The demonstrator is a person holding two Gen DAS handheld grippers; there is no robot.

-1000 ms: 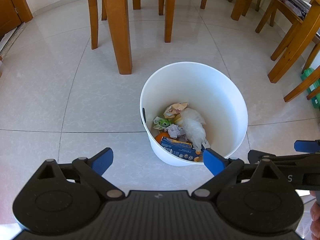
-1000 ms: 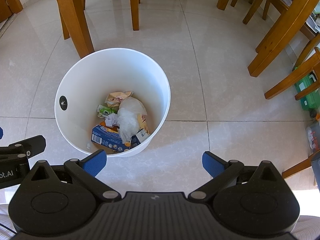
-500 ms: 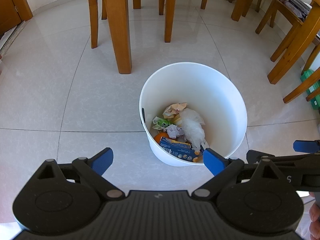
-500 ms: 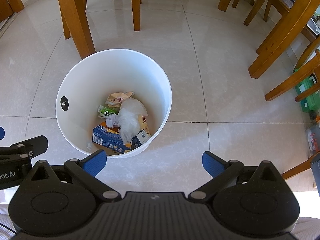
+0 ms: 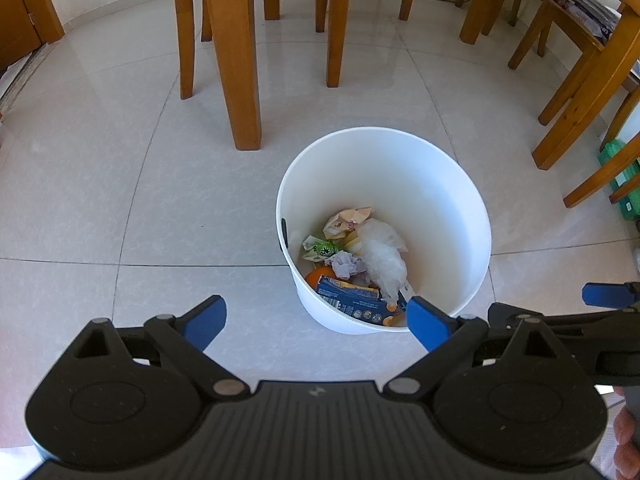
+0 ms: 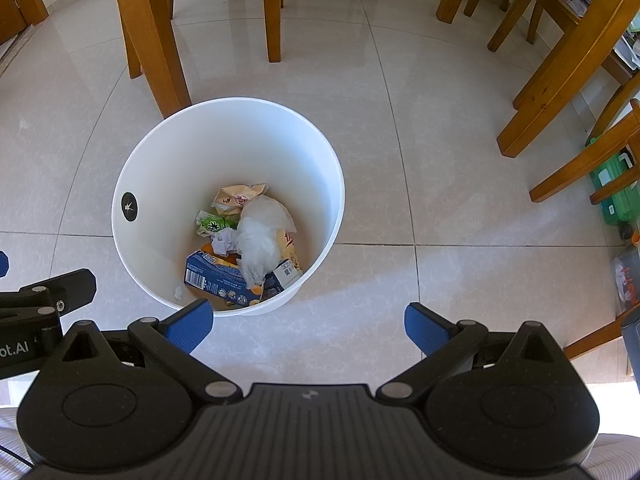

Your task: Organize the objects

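The white bin (image 6: 320, 152) is seen on the pale tiled floor (image 6: 440, 160), beside a wooden table leg (image 5: 234, 56). Both grippers are held above it with nothing between their blue pads. The left gripper (image 5: 316, 322) is kept with its fingers wide apart, and the right gripper (image 6: 309, 327) is likewise spread open. Inside the bin, a blue carton (image 6: 214, 276), a crumpled clear plastic bag (image 6: 260, 236), a green wrapper (image 6: 212, 222) and a beige wrapper (image 6: 236, 196) are piled on the bottom. Against a second ago, almost nothing is changed: the rubbish is left as it lay, and only a slight shift of both views is noted, the bin appearing a touch lower and further right in the right wrist view.
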